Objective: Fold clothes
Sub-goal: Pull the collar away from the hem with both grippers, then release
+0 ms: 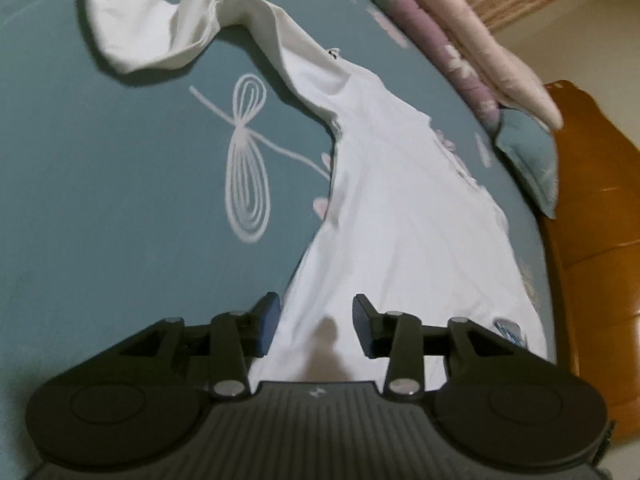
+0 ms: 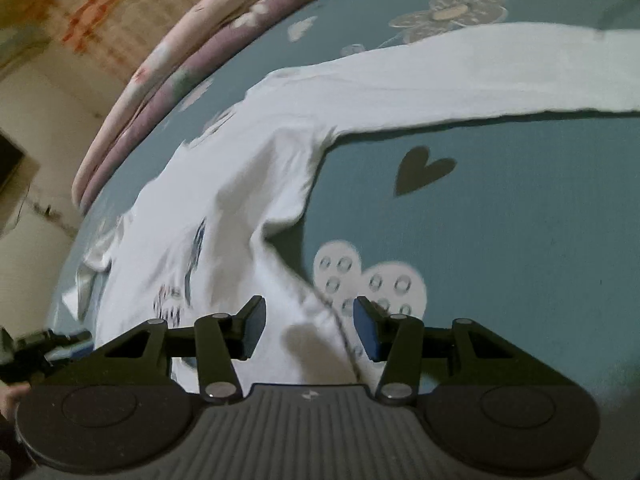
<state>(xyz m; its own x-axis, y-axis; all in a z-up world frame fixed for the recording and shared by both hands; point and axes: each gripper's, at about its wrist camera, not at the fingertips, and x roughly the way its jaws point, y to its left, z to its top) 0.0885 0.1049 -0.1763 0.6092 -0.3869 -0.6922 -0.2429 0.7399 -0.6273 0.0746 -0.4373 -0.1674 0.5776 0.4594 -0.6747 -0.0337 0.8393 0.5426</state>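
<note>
A white long-sleeved shirt [image 1: 400, 220] lies spread on a teal printed bedsheet [image 1: 120, 200]. One sleeve [image 1: 132, 32] curls away at the far left. My left gripper [image 1: 316, 304] is open just above the shirt's near edge, cloth showing between its blue-padded fingers. In the right wrist view the shirt [image 2: 224, 200] shows a dark print on its front, and its other sleeve [image 2: 480, 76] stretches out to the right. My right gripper [image 2: 310, 304] is open over the shirt's near hem, whose side edge runs between the fingers. Neither gripper holds cloth.
A folded pink and purple quilt [image 1: 460, 40] lies along the far side of the bed, with a teal pillow [image 1: 528, 156] beside it. An orange wooden bed frame [image 1: 592, 220] borders the right. The other gripper [image 2: 40, 348] shows at the right wrist view's lower left.
</note>
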